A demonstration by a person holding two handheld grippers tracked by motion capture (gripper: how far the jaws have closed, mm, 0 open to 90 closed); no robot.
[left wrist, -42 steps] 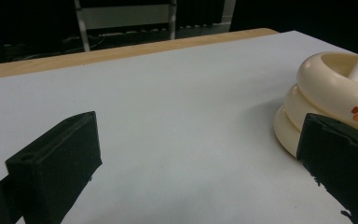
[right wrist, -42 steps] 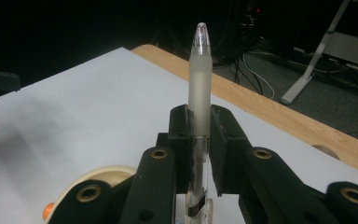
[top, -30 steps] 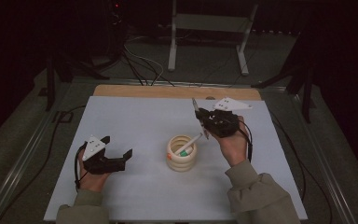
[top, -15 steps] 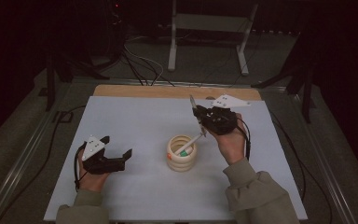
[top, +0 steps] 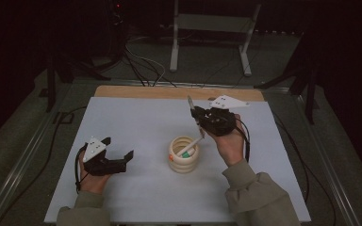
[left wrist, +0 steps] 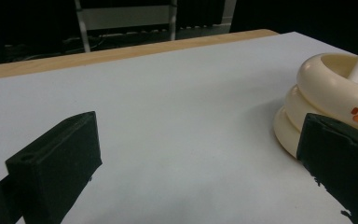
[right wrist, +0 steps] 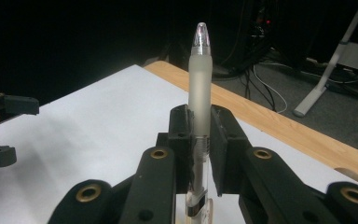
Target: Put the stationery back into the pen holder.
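Dark floor with cables and a metal stand surrounds our table (top: pixel 122 117), a white sheet with a wooden strip along its far edge. Against the frames from a second ago we see almost nothing changed: both hands sit in nearly the same places, and the cup has not shifted.

Our right hand (top: pixel 228 141) is raised over the right half of the table, wrist bent so the right gripper (top: pixel 199 115) points away from us and slightly up. Our left hand (top: pixel 92 174) rests low on the near left part of the sheet, with the left gripper (top: pixel 122 160) lying level and aimed toward the cup.

Near the middle stands the cream ringed cup (top: pixel 184 155), with a white pen (top: pixel 188 146) leaning inside it, just below the right gripper.

In the right gripper view the jaws are clamped tight on a frosted pen (right wrist: pixel 199 84), which stands upright between the pads with its clear tip above them. In the left gripper view the jaws stand wide apart, gripping nothing, and the cup sits just beyond the right-hand jaw.
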